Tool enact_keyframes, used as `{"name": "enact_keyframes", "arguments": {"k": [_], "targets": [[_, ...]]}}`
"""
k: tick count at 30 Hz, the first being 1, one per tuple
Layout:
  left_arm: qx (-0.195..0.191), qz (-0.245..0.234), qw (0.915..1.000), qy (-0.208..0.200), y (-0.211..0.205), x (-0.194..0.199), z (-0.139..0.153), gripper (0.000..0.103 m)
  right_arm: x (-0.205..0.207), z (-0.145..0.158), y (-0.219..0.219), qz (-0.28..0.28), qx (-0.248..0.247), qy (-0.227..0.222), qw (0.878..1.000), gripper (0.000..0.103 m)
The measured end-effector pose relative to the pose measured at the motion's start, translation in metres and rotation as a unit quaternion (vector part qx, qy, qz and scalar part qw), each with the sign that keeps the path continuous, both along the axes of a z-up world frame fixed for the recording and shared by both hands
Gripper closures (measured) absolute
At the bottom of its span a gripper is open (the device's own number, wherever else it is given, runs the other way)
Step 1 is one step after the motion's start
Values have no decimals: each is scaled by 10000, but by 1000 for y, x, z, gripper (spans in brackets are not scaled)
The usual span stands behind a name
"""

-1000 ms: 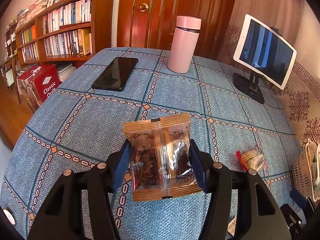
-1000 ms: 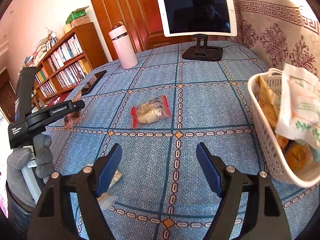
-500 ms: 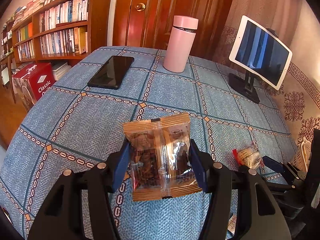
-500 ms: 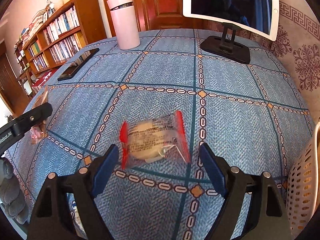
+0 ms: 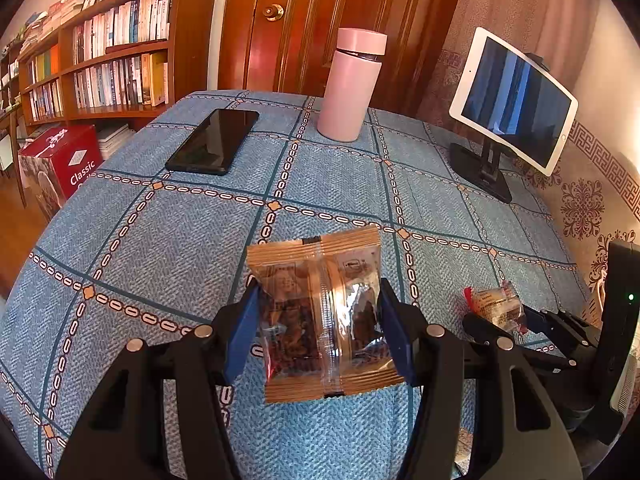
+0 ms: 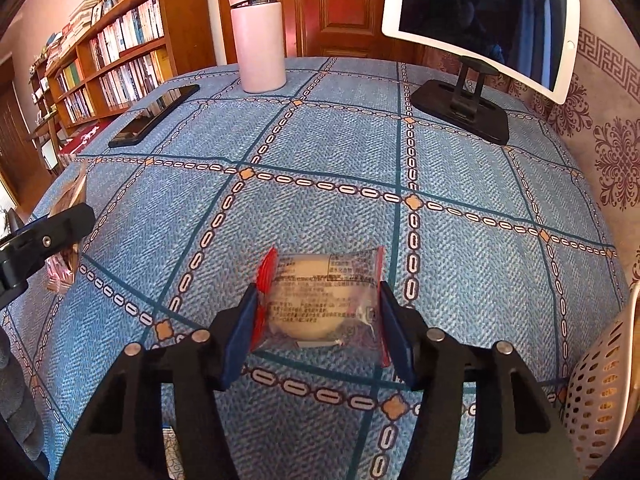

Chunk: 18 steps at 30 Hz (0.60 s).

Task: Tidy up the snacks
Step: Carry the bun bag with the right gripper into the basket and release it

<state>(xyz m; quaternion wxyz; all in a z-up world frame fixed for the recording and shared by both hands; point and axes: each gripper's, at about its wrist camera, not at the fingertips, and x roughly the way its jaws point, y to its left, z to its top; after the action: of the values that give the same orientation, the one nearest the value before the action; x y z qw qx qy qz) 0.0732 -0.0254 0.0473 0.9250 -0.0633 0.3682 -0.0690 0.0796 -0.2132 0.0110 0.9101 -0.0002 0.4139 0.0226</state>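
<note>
Blue patterned tablecloth (image 6: 460, 248) spreads below — the left gripper (image 5: 318, 326) clamps a brown snack packet (image 5: 320, 312) above it, while the right gripper (image 6: 318, 322) is closing on a red-edged pastry pack (image 6: 324, 300) near the white basket (image 6: 600, 384) at the right edge.

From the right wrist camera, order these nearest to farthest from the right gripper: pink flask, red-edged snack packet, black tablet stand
1. Red-edged snack packet, between the closing jaws of the right gripper.
2. Black tablet stand, far right of the tablecloth.
3. Pink flask, far edge, left of centre.
</note>
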Motion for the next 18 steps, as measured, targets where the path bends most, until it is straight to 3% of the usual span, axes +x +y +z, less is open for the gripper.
{"name": "enact_keyframes", "arguments": {"k": [18], "targets": [[138, -19, 9998, -114, -6, -4, 1, 45, -42, 23, -10, -214, 463, -456, 9977, 51]]}}
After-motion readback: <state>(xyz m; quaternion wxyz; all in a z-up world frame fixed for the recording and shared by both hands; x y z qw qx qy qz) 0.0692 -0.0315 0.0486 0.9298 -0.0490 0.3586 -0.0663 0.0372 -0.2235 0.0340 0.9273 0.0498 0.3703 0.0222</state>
